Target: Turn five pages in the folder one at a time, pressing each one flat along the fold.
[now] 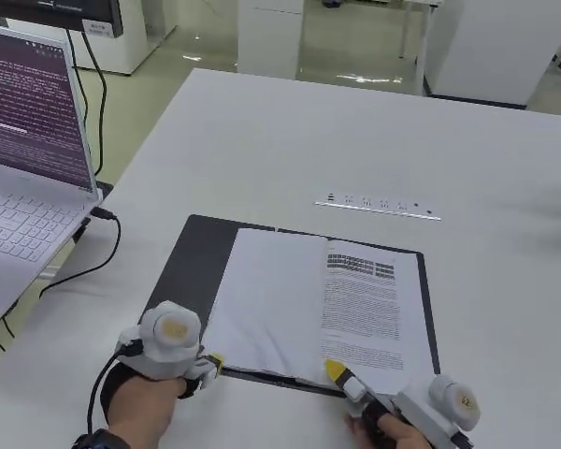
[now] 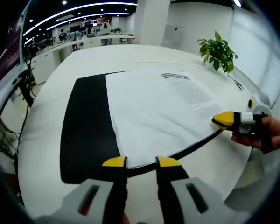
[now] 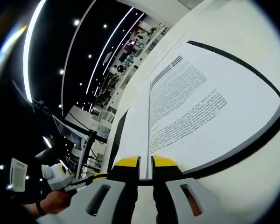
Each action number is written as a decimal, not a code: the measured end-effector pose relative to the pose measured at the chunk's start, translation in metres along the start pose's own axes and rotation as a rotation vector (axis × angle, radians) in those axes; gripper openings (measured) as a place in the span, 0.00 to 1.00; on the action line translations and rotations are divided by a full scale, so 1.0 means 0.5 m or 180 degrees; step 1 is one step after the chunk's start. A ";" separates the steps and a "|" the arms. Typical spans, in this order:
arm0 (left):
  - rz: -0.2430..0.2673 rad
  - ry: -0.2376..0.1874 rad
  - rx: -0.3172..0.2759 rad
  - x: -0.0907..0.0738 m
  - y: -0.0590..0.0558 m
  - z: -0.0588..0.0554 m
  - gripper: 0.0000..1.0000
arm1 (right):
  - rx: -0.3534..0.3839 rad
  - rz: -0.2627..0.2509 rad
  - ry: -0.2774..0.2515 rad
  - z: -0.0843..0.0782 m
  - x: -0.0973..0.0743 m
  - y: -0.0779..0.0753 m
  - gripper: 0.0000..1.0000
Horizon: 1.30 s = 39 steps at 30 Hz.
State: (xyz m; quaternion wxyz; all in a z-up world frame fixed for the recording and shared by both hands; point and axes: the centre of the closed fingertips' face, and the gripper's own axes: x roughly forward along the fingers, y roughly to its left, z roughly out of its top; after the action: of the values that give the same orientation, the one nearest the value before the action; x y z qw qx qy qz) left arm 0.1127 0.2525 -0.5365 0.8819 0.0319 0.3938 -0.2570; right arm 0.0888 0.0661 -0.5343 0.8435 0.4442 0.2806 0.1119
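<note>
On the white table (image 1: 290, 131) lies the open folder (image 1: 189, 267). The left gripper (image 2: 141, 162) sits parted, empty, at its near edge; the right gripper (image 3: 145, 161) meets the printed page's (image 1: 365, 299) bottom edge, and I cannot tell whether it pinches paper.

The white table (image 1: 262, 140) carries an open black folder (image 1: 182, 267) lying flat near its front edge, a white laptop (image 1: 28, 187) at its left edge with a black cable (image 1: 103, 253) trailing beside it, and a socket strip (image 1: 379, 206) beyond the folder.
</note>
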 end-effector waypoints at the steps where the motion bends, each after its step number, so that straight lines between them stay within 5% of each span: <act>1: -0.0004 -0.0018 -0.0030 -0.004 -0.002 0.000 0.23 | -0.0010 -0.0009 -0.0002 0.003 -0.004 -0.002 0.11; 9: -0.0014 -0.0059 -0.0080 -0.037 -0.021 -0.008 0.30 | -0.0162 -0.0129 -0.0009 0.030 -0.046 -0.033 0.20; 18: -0.0082 -0.0238 -0.0096 -0.081 -0.034 0.022 0.31 | -0.0604 -0.0193 0.0133 0.044 -0.100 -0.045 0.29; 31: -0.0069 -0.0338 0.0192 -0.143 -0.044 0.057 0.38 | -0.1346 -0.0081 0.0359 0.039 -0.158 0.004 0.42; 39: -0.0017 -0.0446 0.0176 -0.186 -0.049 0.079 0.44 | -0.1588 -0.0032 0.0235 0.061 -0.193 0.042 0.49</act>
State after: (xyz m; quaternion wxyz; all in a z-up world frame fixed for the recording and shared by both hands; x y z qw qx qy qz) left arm 0.0760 0.2607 -0.4397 0.9055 0.0371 0.3239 -0.2718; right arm 0.0288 0.0152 -0.4673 0.9167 0.2165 0.2771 0.1895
